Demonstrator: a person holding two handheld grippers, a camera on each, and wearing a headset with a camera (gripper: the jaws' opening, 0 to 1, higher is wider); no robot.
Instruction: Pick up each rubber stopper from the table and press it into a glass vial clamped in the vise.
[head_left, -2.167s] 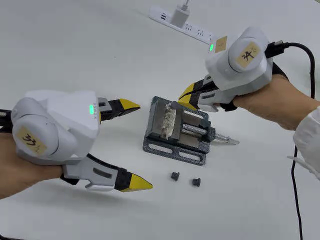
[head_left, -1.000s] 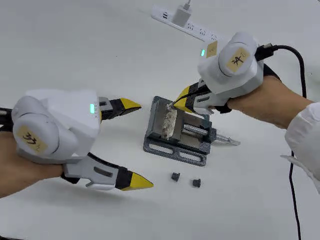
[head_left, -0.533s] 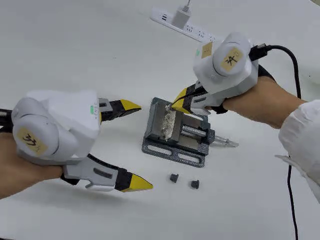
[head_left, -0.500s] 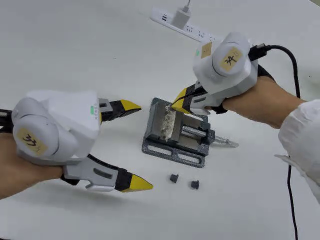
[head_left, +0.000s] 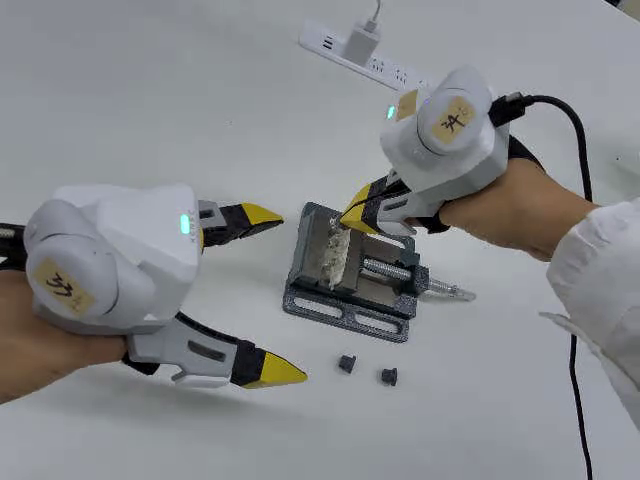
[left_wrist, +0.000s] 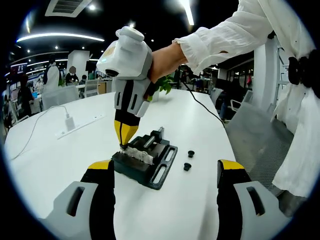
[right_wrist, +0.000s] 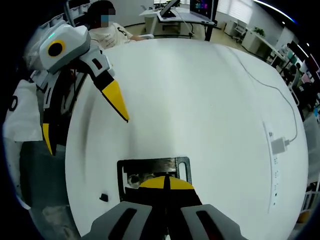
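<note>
A dark grey vise (head_left: 352, 292) stands mid-table with a row of clear glass vials (head_left: 328, 252) clamped in it. My right gripper (head_left: 350, 221) is shut, its yellow tips pointing down onto the far end of the vial row; the same tips (right_wrist: 165, 183) sit just over the vise (right_wrist: 150, 166). I cannot tell whether a stopper is pinched between them. Two black rubber stoppers (head_left: 346, 364) (head_left: 388, 377) lie on the table in front of the vise. My left gripper (head_left: 272, 292) hovers wide open left of the vise, holding nothing. Its jaws (left_wrist: 166, 165) frame the vise (left_wrist: 147, 159).
A white power strip (head_left: 340, 42) with a plugged charger lies at the far edge. A black cable (head_left: 583, 300) runs down the right side past a white sleeve. White tabletop spreads around the vise.
The right gripper has shifted left and down, bringing its shut tips onto the far end of the vial row. The left gripper has stayed put, still open.
</note>
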